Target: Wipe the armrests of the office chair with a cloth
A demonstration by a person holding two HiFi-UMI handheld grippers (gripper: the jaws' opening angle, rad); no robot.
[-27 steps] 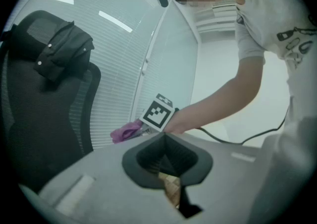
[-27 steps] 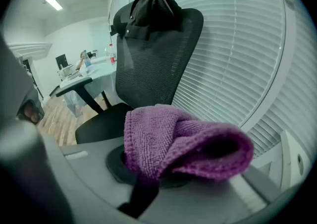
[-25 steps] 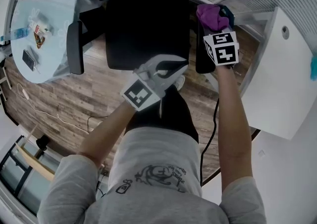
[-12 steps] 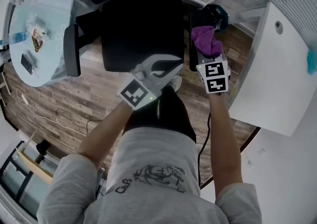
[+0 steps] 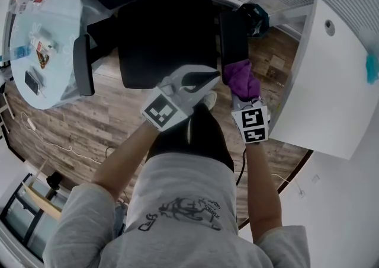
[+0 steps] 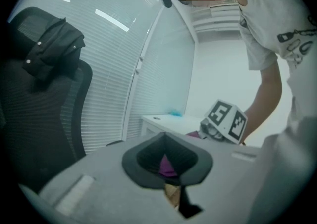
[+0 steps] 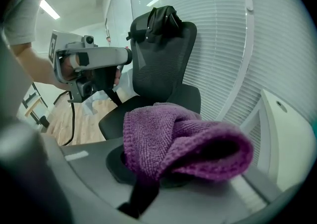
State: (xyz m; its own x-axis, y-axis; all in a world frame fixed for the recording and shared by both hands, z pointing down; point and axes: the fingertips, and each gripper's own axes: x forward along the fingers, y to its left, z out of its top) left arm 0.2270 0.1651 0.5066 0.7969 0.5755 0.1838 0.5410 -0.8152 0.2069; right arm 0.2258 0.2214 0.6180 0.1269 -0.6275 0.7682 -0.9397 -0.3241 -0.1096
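Just one cloth [image 5: 241, 80], two armrests [image 5: 82, 65]

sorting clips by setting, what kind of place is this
Most likely an office: a black mesh chair with armrests, slatted blinds along a glass wall, and a white desk beside the chair.

Wood-plank floor [image 5: 71, 130], pale round table [image 5: 65, 18] (cluttered), white desk [image 5: 331, 83], slatted window blinds [image 7: 223, 34]
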